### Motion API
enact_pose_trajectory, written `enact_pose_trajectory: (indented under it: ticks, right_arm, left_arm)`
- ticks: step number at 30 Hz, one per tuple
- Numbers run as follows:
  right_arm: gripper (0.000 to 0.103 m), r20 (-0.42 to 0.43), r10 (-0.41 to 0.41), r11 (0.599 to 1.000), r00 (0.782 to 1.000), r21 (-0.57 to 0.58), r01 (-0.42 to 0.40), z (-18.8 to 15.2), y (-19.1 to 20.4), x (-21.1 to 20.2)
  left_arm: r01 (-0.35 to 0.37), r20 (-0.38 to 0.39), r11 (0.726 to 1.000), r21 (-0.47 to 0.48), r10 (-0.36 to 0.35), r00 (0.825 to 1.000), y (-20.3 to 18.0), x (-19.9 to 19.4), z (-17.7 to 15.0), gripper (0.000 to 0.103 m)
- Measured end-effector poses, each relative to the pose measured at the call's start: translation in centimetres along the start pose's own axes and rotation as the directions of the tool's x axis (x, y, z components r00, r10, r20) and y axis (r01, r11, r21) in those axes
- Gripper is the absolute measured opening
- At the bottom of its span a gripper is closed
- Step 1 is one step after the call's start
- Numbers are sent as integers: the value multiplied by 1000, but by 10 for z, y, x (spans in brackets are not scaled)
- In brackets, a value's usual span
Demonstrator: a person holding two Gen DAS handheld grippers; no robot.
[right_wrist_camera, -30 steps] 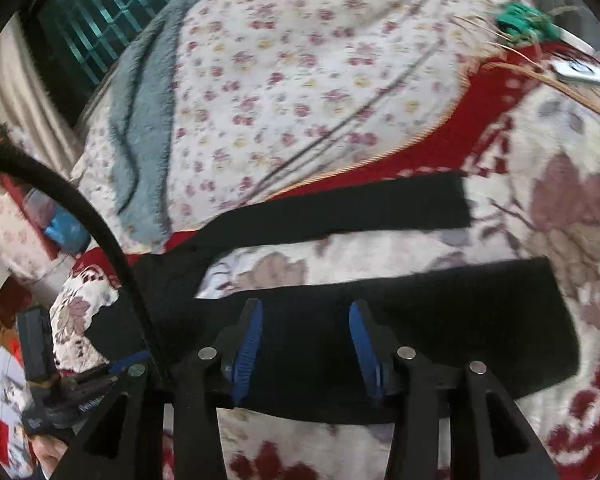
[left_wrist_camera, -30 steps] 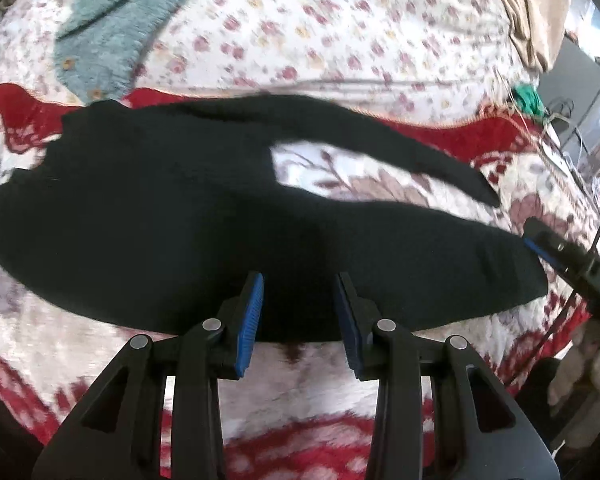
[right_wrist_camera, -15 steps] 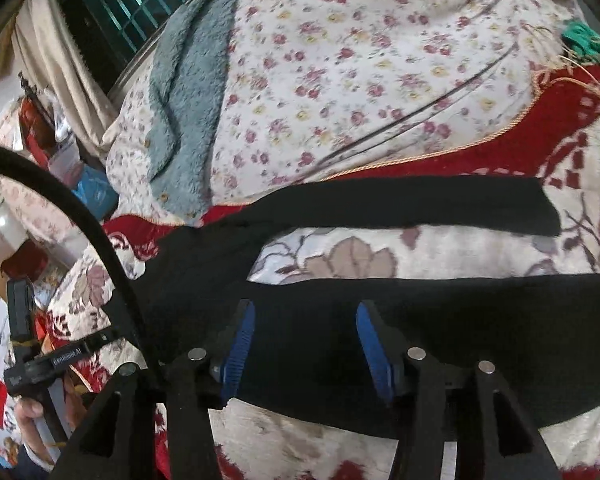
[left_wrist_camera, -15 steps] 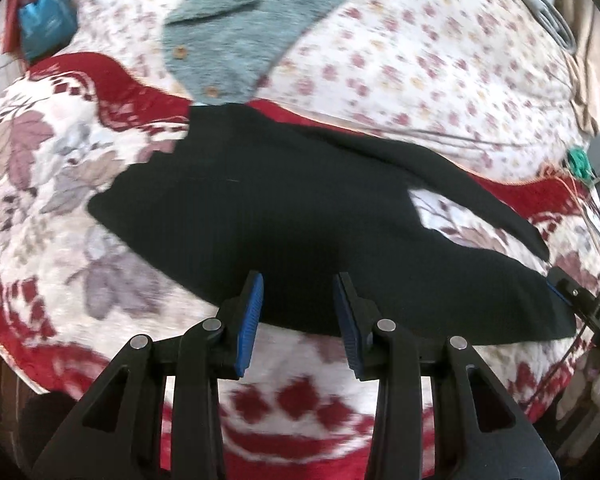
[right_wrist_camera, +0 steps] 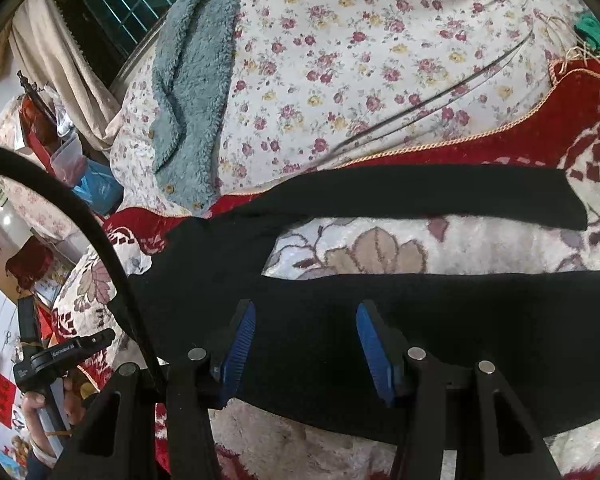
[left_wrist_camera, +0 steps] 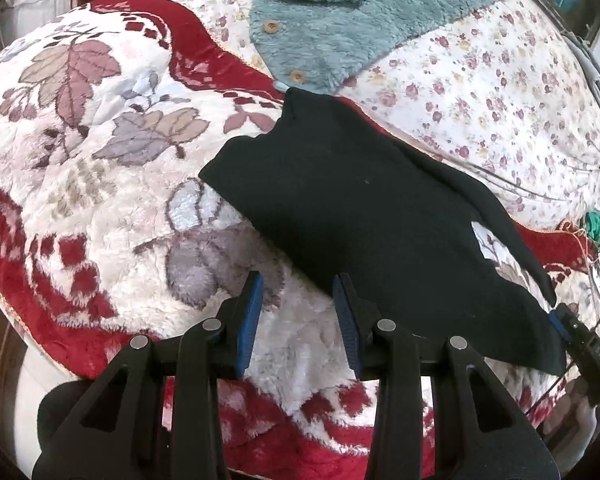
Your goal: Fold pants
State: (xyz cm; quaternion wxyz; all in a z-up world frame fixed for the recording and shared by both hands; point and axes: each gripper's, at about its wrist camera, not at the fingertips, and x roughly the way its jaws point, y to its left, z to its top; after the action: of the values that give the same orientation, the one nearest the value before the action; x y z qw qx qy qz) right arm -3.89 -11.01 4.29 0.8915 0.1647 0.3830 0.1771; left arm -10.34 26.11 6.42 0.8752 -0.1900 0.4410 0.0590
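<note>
Black pants [left_wrist_camera: 360, 208] lie flat on the plush blanket, waist toward the upper left and both legs running right. My left gripper [left_wrist_camera: 298, 286] is open, its blue pads over bare blanket just off the pants' lower edge near the waist, with nothing between them. In the right wrist view the pants [right_wrist_camera: 440, 304] spread in a V, the far leg [right_wrist_camera: 440, 192] apart from the near one. My right gripper [right_wrist_camera: 306, 314] stands open above the near leg, close to the crotch. The right gripper [left_wrist_camera: 576, 336] shows at the left view's right edge, and a hand holds the left gripper [right_wrist_camera: 60, 354] at the far left.
A teal fleece garment [left_wrist_camera: 360, 12] lies on the floral sheet [left_wrist_camera: 480, 80] beyond the waist. The red-and-white blanket [left_wrist_camera: 100, 160] drops off at the bed's edge lower left. Cables and a green item [left_wrist_camera: 594, 226] sit at the right. A black cable [right_wrist_camera: 80, 216] arcs past my right gripper.
The left gripper has swept left along the pants' lower edge, from mid-leg to beside the waist. The right gripper has slid left along the near leg, and its jaws stand a little wider.
</note>
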Motion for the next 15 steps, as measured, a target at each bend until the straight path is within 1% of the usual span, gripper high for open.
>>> enact_pose_trajectory:
  ticks: [4, 10, 12, 15]
  right_arm:
    - [51, -15, 4, 1000, 1000, 19, -4, 1, 0, 8]
    - [51, -37, 17, 1000, 999, -13, -17, 4, 6, 17]
    - [51, -31, 12, 1000, 999, -11, -12, 11, 2, 20]
    - [52, -20, -4, 1000, 1000, 10, 5, 24, -9, 23]
  left_arm:
    - [15, 21, 1000, 9, -15, 1000, -5, 2, 7, 36]
    - [17, 26, 1000, -2, -17, 1000, -14, 14, 24, 36]
    - [34, 38, 999, 27, -35, 999, -24, 14, 31, 40]
    - [56, 37, 996, 72, -59, 998, -41, 17, 42, 40]
